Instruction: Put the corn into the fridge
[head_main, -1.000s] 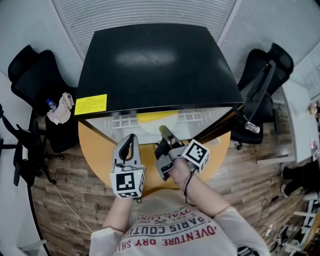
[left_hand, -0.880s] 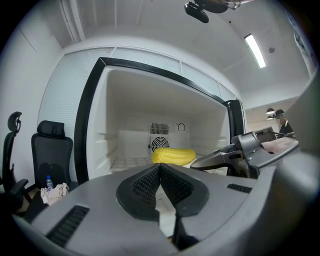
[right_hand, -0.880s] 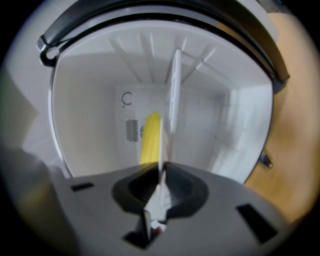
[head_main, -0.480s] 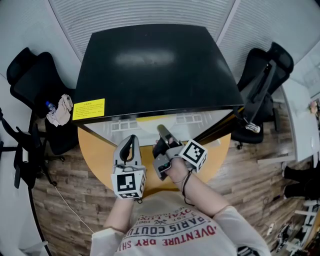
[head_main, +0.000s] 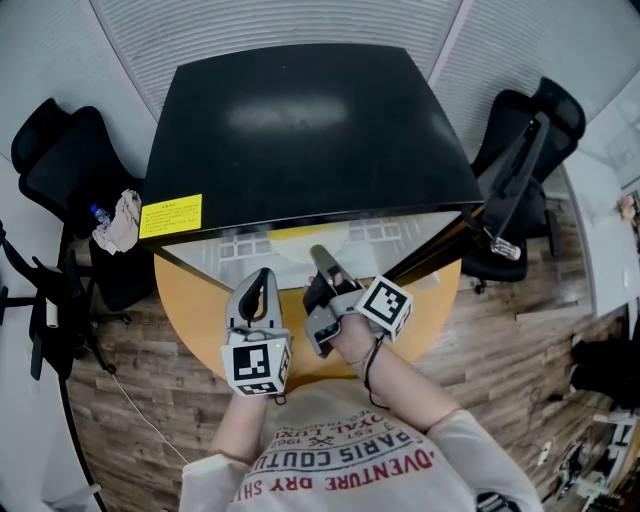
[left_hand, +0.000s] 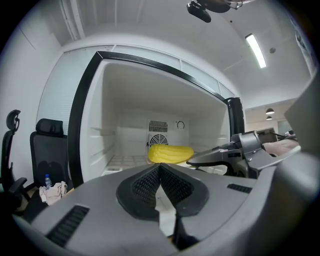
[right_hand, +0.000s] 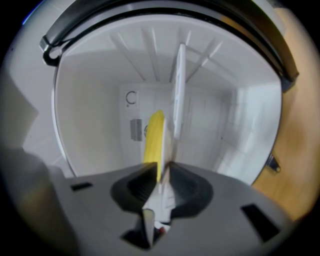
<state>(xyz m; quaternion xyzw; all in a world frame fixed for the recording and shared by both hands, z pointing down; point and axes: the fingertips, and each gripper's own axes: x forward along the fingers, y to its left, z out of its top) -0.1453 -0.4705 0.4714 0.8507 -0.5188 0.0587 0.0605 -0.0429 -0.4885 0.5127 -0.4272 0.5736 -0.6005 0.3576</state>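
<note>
Left gripper view shows corn (left_hand: 170, 153) lying inside the open fridge (left_hand: 125, 97)

Bright, even light from a ceiling strip lamp (left_hand: 255, 47), soft glare on the fridge (head_main: 290, 115) top, strong fisheye bending with dark corners, right gripper view blurred

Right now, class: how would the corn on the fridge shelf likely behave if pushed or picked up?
The corn is a rounded cob lying on its side on the shelf, so a push would probably roll it. It looks straight, so likely stiff. Its smooth-looking surface might slip.
</note>
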